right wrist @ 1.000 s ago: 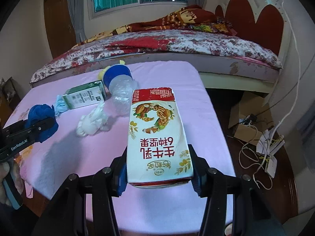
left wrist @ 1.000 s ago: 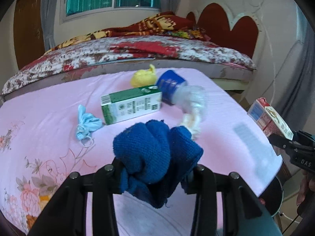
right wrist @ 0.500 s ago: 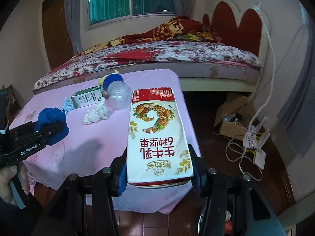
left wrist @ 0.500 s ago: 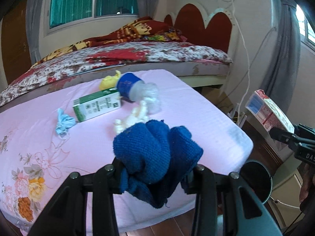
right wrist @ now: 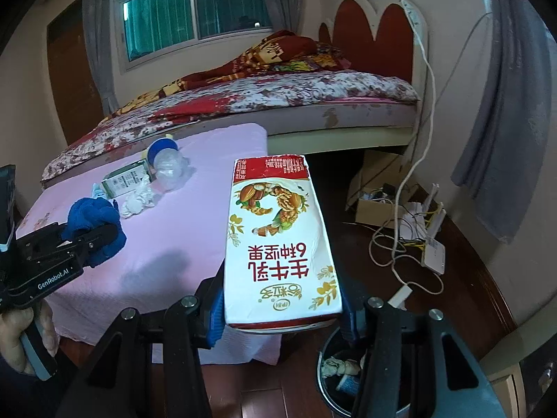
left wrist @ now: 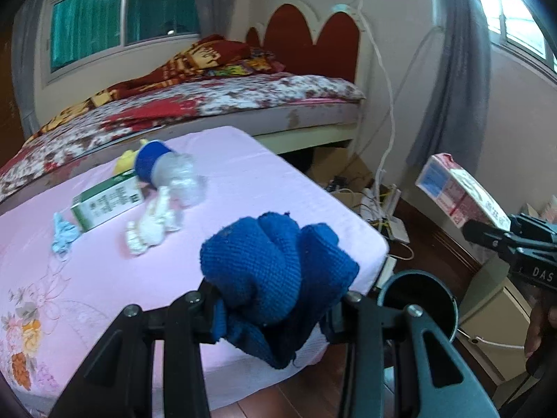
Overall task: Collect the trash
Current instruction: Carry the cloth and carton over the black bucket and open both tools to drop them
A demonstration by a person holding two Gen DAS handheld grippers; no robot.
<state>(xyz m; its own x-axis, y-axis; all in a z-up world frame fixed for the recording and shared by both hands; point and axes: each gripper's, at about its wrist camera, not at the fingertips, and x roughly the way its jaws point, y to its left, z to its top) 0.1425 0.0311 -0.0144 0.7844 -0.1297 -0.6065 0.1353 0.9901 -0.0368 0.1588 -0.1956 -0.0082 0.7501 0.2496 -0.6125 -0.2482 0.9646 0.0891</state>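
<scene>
My left claw (left wrist: 275, 317) pinches a crumpled blue cloth (left wrist: 275, 275) above the near edge of the pink worktop (left wrist: 243, 188). My right claw (right wrist: 282, 313) clamps 1 white milk carton (right wrist: 278, 244) over the bin (right wrist: 348, 383) at 5 o'clock. On the worktop at 10 o'clock lie a green carton (right wrist: 127, 181), a clear bottle (right wrist: 170, 170) and a white wad (right wrist: 137, 202).

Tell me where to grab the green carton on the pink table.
Grip the green carton across its narrow width, at mid-length, coming from above. It lies flat on its long side; the bottle crowds one end and the blue mask the other, so the long faces are the freer ones.
</scene>
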